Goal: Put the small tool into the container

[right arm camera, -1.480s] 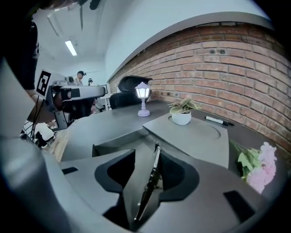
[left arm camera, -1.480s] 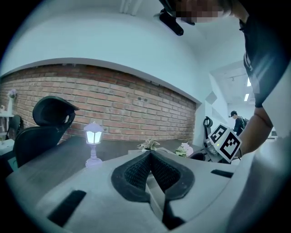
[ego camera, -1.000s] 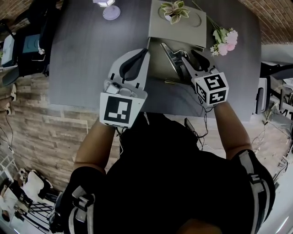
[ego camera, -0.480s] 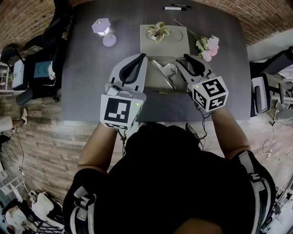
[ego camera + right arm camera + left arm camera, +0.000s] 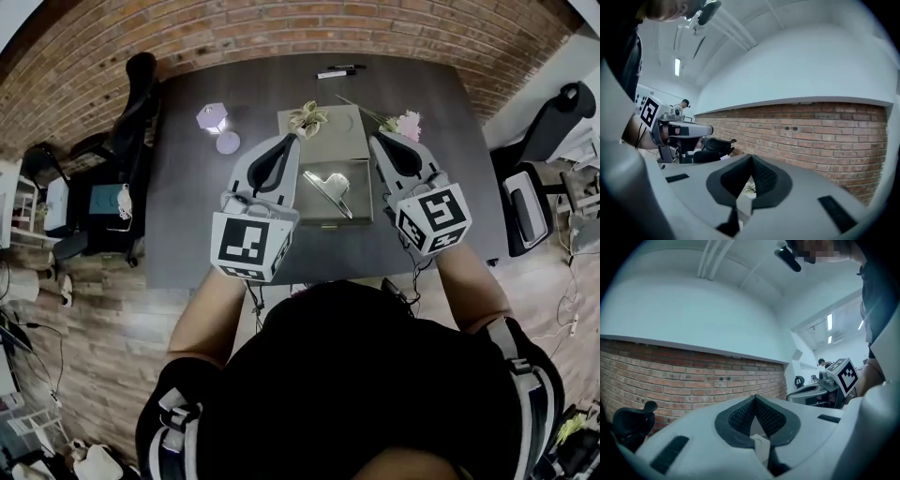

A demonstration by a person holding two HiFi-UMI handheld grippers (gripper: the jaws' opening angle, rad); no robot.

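The small tool, a silver metal clip, lies inside the shallow metal container on the dark table. Both grippers are held up level, well above the table and apart from the tool. My left gripper is to the left of the container, its dark pads meeting at the tip, shut on nothing. My right gripper is to the container's right. Its jaws have just been closing with nothing between them, and they now meet at the tip.
Behind the container a grey lid carries a small potted plant. Pink flowers lie at the back right, a lavender object and a disc at the back left, pens by the far edge. Office chairs stand around the table.
Both grippers have risen away from the container, and the table now looks farther below. The right gripper's jaws, open by the tool before, are closed. The tool stays in the container.
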